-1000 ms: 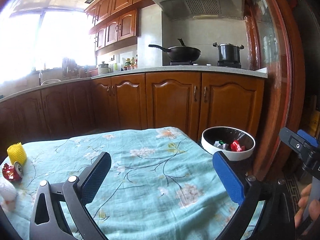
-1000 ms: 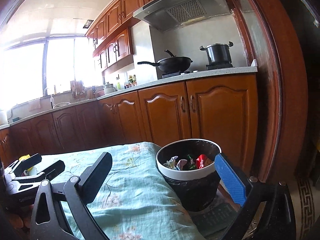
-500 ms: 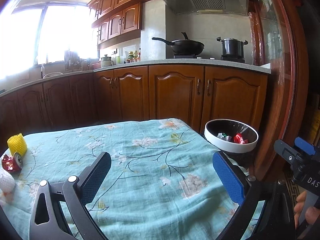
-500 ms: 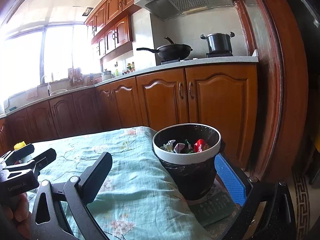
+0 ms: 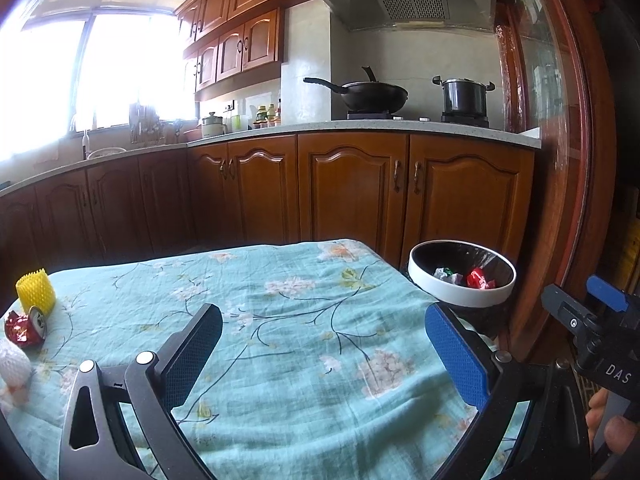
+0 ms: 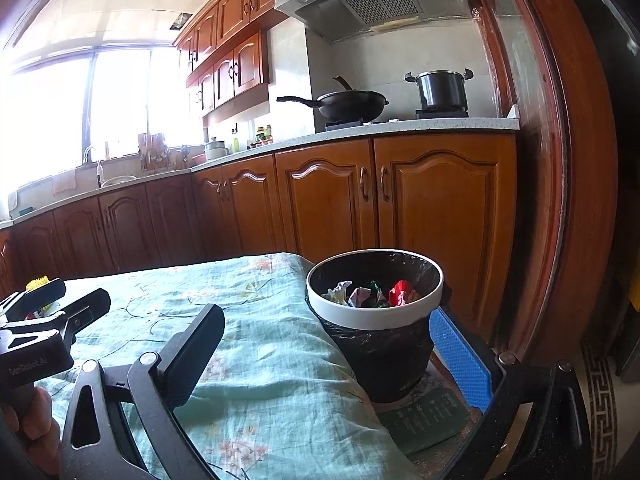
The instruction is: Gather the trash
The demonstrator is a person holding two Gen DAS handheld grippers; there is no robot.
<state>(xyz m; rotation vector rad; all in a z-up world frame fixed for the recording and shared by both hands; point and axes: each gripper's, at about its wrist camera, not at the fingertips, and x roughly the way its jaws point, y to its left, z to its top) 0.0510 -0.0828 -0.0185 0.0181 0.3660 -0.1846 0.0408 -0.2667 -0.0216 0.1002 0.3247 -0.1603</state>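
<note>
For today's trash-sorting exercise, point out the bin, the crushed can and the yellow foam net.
bin (image 6: 374,316), right wrist view, front of its white rim.
crushed can (image 5: 24,330), left wrist view, its red side.
yellow foam net (image 5: 35,295), left wrist view, middle of its wall.

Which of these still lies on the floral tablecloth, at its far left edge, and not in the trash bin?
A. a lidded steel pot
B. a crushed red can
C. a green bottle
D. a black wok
B: the crushed red can lies on the tablecloth beside a yellow foam net, while the trash bin holds only crumpled wrappers.
</note>
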